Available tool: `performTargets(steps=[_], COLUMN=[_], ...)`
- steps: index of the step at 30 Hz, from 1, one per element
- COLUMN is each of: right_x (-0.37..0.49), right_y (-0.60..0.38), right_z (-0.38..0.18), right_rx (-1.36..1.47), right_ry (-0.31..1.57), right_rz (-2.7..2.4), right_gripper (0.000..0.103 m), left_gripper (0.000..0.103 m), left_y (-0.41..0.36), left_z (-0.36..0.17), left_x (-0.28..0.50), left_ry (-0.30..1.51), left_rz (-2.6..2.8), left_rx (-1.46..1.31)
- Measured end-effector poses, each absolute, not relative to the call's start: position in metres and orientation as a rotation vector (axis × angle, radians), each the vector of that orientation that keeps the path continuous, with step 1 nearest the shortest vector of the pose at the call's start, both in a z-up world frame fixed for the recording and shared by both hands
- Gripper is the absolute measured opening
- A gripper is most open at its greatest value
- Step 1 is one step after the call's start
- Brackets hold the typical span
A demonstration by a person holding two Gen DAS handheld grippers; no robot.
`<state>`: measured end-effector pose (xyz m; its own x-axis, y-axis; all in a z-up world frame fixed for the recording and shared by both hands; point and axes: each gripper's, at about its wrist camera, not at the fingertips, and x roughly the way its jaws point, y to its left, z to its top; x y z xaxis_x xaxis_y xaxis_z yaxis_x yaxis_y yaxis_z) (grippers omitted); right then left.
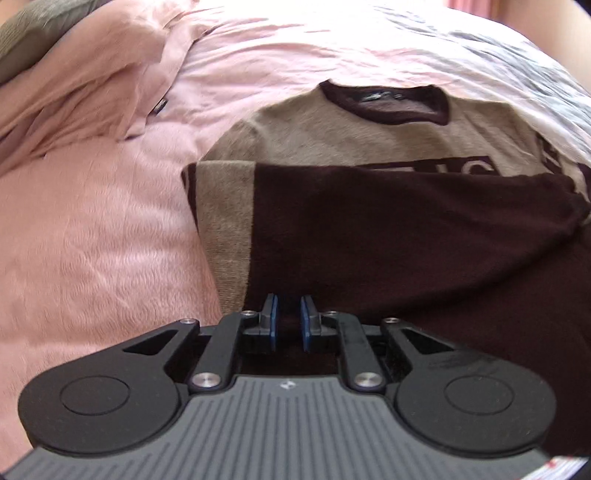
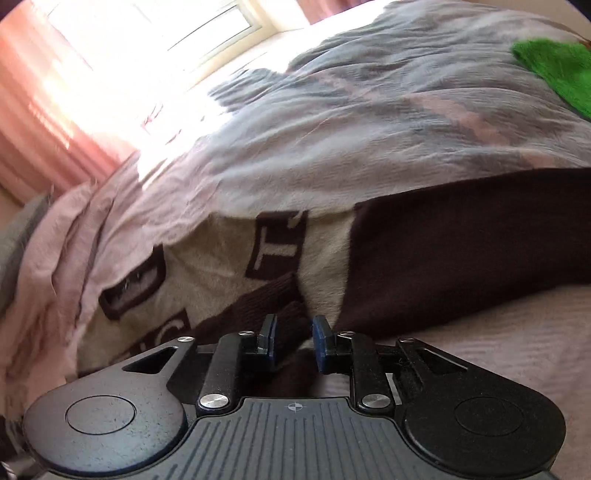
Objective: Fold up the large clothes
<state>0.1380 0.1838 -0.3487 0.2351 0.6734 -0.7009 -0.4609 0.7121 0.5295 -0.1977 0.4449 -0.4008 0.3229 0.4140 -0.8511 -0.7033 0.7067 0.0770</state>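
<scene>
My left gripper (image 1: 289, 301) was pinched on the near hem of the beige-and-maroon sweater (image 1: 369, 206), which lay on the pink bedspread (image 1: 92, 221). My right gripper (image 2: 294, 325) clasped 1 ribbed cuff (image 2: 288, 314); lettering was partly hidden, frames blurred.

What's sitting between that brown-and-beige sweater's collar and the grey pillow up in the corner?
Only rumpled pink bedding lies between the sweater and the grey pillow, seen in the left wrist view.
</scene>
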Motion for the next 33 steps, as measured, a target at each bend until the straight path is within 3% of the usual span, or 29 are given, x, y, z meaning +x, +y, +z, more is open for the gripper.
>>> performTargets(steps=[2, 5, 9, 15, 16, 18, 19, 26, 33], right_x=[0.154, 0.182, 0.216, 0.254, 0.257, 0.263, 0.264, 0.212, 0.009], right_y=[0.132, 0.052, -0.029, -0.058, -0.057, -0.052, -0.046, 0.080, 0.228], right_z=[-0.348, -0.357, -0.374, -0.409, -0.413, -0.409, -0.400, -0.268, -0.199], right_rx=[0.337, 0.458, 0.669, 0.912, 0.928, 0.944, 0.900, 0.292, -0.096], right_ry=[1.069, 1.061, 1.029, 0.994, 0.997, 0.993, 0.981, 0.646, 0.335], right_rz=[0.693, 0.503, 0.298, 0.257, 0.238, 0.223, 0.214, 0.459, 1.184], right_gripper=[0.033, 0.033, 0.033, 0.032, 0.031, 0.009, 0.004, 0.003, 0.003], left_gripper=[0.013, 0.022, 0.025, 0.028, 0.031, 0.033, 0.033, 0.036, 0.036], left_y=[0.443, 0.438, 0.433, 0.428, 0.427, 0.426, 0.427, 0.434, 0.434], left_z=[-0.392, -0.376, -0.365, -0.368, -0.368, -0.369, -0.368, -0.359, -0.356], left_x=[-0.202, -0.215, -0.231, -0.244, -0.245, -0.250, -0.254, -0.288, -0.320], left_ry=[0.967, 0.926, 0.912, 0.924, 0.930, 0.936, 0.934, 0.892, 0.837], left_rz=[0.768, 0.791, 0.820, 0.852, 0.855, 0.864, 0.871, 0.930, 0.943], left_rx=[-0.379, -0.457, -0.541, -0.642, -0.646, -0.655, -0.664, -0.725, -0.806])
